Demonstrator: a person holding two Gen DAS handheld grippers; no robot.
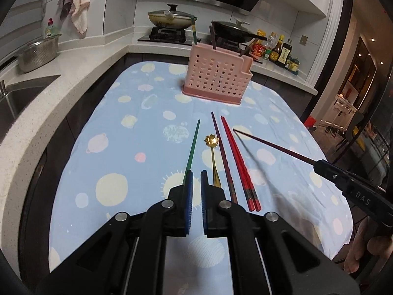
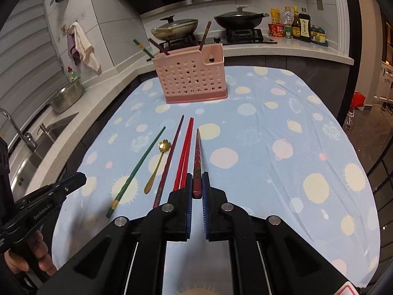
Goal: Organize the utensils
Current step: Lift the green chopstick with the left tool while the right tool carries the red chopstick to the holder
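A pink perforated utensil holder (image 1: 217, 78) (image 2: 194, 77) stands at the table's far side with several chopsticks in it. On the cloth lie a green chopstick (image 1: 192, 148) (image 2: 137, 169), a gold flower spoon (image 1: 213, 154) (image 2: 158, 163), a dark purple chopstick (image 1: 222, 154) (image 2: 169, 159) and a red pair (image 1: 238, 162) (image 2: 184, 154). My right gripper (image 2: 197, 186) (image 1: 321, 164) is shut on a dark red chopstick (image 2: 197, 162) (image 1: 272, 146), held above the table. My left gripper (image 1: 196, 182) (image 2: 81, 178) hovers nearly shut and empty between the green chopstick and the spoon.
The table carries a blue dotted cloth (image 1: 122, 132) (image 2: 282, 127). A sink (image 1: 14, 100) and a metal colander (image 1: 39, 51) are on the left counter. A stove with two pans (image 2: 208, 24) and sauce bottles (image 2: 294, 23) stand behind.
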